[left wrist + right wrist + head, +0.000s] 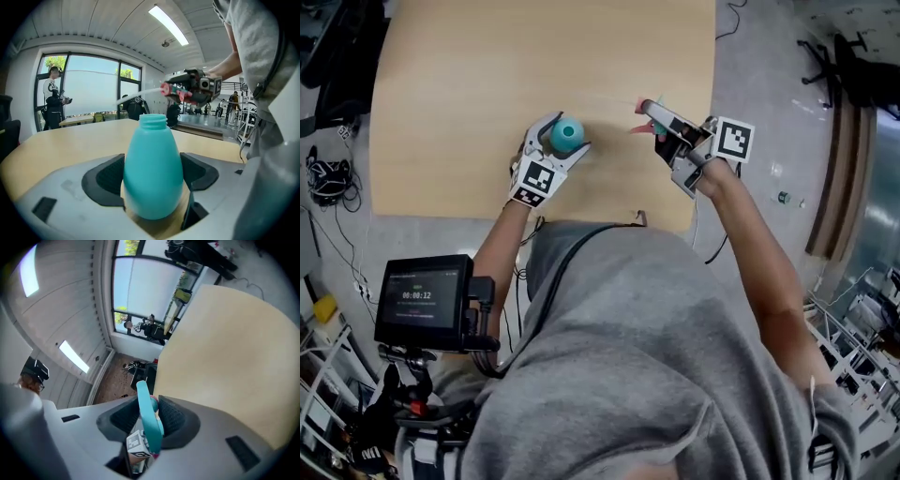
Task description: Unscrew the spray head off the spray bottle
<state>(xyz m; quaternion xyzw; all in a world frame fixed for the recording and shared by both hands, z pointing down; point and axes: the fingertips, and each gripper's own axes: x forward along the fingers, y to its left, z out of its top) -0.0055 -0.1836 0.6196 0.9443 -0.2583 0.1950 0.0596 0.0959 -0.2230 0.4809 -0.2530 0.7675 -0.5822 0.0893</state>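
The left gripper [564, 138] is clamping the teal spray bottle [152, 168] around its belly, with the jaws spread wide and both pads pressing on its sides. The bottle is sitting upright near the front edge of the wooden table [469, 66], and its threaded neck is showing bare and open at the top. The right gripper [653, 116] is hovering well apart on the bottle's right, its jaws pinching the spray head [149, 420], already off the bottle. A thin pale line, probably the dip tube [140, 93], is trailing from the head toward the bottle
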